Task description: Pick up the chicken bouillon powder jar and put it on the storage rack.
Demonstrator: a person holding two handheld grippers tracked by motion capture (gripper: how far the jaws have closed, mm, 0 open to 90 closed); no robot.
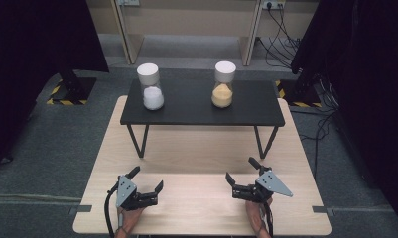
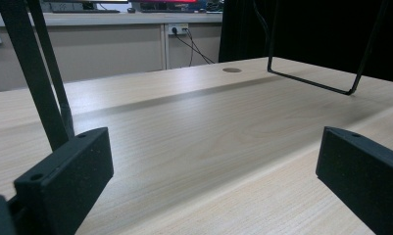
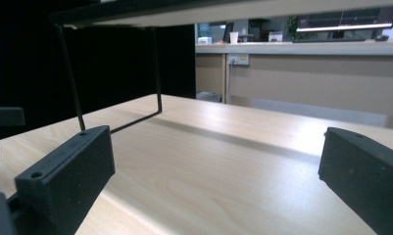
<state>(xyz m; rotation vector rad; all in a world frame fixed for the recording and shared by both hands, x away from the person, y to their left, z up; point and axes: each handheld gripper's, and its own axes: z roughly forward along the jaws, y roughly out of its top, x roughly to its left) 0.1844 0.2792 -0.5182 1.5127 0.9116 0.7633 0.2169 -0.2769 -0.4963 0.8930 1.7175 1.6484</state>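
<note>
Two hourglass-shaped containers with white caps stand upright on a black raised shelf (image 1: 186,106) at the back of the wooden table (image 1: 201,208). One holds white grains (image 1: 150,88) at the shelf's left, the other orange grains (image 1: 223,85) right of centre. My left gripper (image 1: 147,178) rests low near the table's front left, jaws wide apart and empty (image 2: 216,181). At the front right my right gripper (image 1: 241,169) is also open with nothing between its jaws (image 3: 216,181). Both grippers are well short of the shelf.
The shelf stands on thin black wire legs (image 1: 137,141) (image 1: 266,141), seen close in the left gripper view (image 2: 326,85) and the right gripper view (image 3: 115,125). Black curtains flank the table. Cables (image 1: 281,34) lie on the floor at the back right.
</note>
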